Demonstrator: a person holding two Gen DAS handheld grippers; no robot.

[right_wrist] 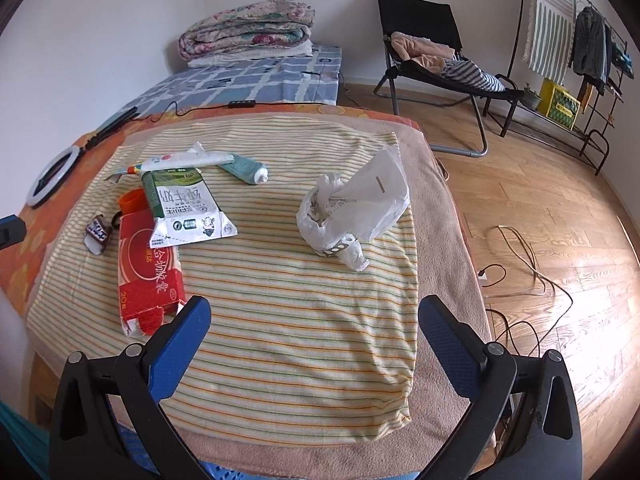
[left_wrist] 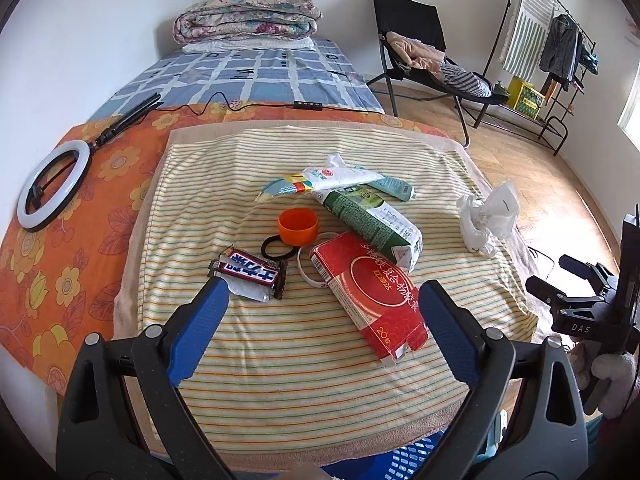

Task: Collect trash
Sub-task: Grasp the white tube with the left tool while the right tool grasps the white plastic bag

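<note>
Trash lies on a striped towel spread over the bed. A red carton lies nearest, partly under a green milk carton. Left of them are a candy bar wrapper, an orange cap and a black hair tie. A white wrapper and a green tube lie farther back. A crumpled white plastic bag sits apart on the right. My left gripper hangs open before the red carton. My right gripper is open over bare towel, below the bag.
A ring light and a black cable lie on the orange floral sheet at left. Folded quilts sit at the bed's far end. A black chair, a clothes rack and floor cables stand right. A blue basket shows below.
</note>
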